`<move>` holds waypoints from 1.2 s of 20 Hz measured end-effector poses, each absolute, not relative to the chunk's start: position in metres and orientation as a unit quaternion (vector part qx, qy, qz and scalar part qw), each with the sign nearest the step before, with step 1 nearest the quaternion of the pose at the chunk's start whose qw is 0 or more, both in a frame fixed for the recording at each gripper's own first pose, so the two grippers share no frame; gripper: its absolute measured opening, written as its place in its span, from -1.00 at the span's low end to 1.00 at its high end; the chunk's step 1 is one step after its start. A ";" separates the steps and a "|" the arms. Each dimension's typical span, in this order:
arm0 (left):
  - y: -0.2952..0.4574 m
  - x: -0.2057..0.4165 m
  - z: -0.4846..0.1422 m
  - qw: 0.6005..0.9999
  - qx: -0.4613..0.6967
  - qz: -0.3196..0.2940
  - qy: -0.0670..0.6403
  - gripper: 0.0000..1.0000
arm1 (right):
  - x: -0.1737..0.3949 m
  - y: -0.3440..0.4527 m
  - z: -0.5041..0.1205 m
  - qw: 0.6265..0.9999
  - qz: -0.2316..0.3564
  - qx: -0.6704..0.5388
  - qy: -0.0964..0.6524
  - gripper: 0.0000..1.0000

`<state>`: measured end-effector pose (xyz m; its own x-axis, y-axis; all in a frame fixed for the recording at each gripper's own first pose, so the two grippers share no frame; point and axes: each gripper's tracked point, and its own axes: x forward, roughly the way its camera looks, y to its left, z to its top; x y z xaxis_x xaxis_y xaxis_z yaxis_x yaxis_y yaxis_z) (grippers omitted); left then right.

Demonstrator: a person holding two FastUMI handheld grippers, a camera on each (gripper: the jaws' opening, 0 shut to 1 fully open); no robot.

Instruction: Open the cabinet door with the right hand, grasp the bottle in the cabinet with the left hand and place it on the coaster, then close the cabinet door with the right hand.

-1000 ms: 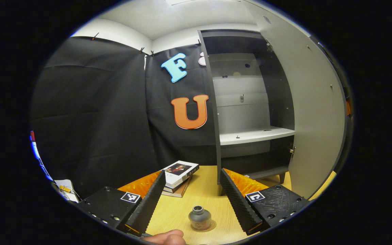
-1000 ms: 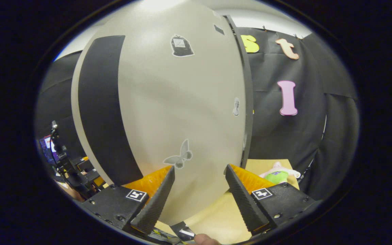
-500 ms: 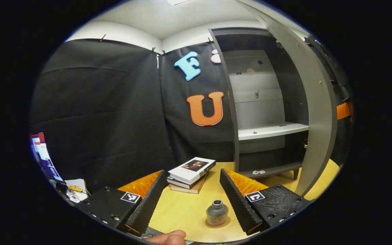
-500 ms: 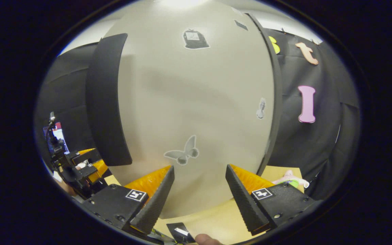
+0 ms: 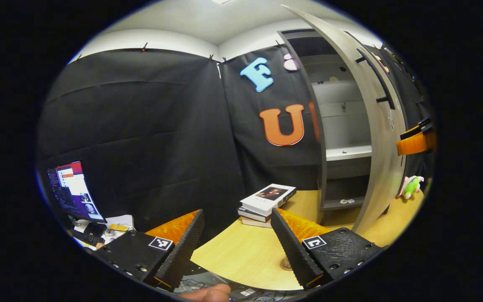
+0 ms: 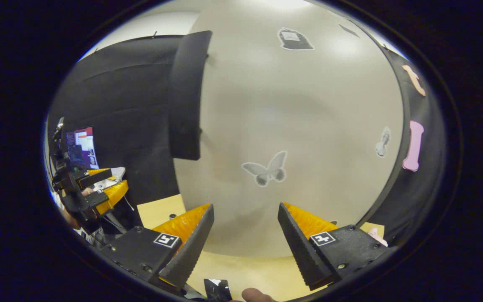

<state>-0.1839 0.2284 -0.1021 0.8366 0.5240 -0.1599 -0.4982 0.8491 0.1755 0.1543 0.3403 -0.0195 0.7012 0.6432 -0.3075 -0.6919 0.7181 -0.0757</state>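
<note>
Cabinet door [image 5: 382,138], pale grey and tall, partly ajar on the dark grey cabinet [image 5: 342,121]. Far left of the door, a lit monitor [image 5: 71,191]. Nearer, left gripper [image 5: 237,214] over the light wooden table [image 5: 241,251], jaws spread and holding nothing. Between it and the door, a stack of white-covered books [image 5: 266,199]; below those, the edge of a round brown coaster [image 5: 285,264]. Right gripper [image 6: 245,206] close against the door's outer face [image 6: 300,105], jaws apart, just below a grey butterfly sticker [image 6: 266,167]. Right of the door, a pink-and-green plush toy [image 5: 411,186].
</note>
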 end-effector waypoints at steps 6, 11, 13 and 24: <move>0.220 -0.182 -0.098 0.959 0.068 0.255 0.105 0.93 | 0.157 0.347 -0.022 0.916 0.373 -0.094 0.116 1.00; 0.180 -0.133 -0.084 0.977 0.062 0.188 0.085 0.93 | 0.168 0.315 -0.012 0.938 0.322 -0.077 0.105 1.00; 0.156 -0.108 -0.074 0.984 0.059 0.148 0.076 0.92 | 0.173 0.293 -0.009 0.948 0.293 -0.068 0.103 1.00; 0.052 -0.018 -0.032 0.998 0.038 0.009 0.055 0.93 | 0.177 0.177 0.031 0.996 0.050 0.042 0.055 0.99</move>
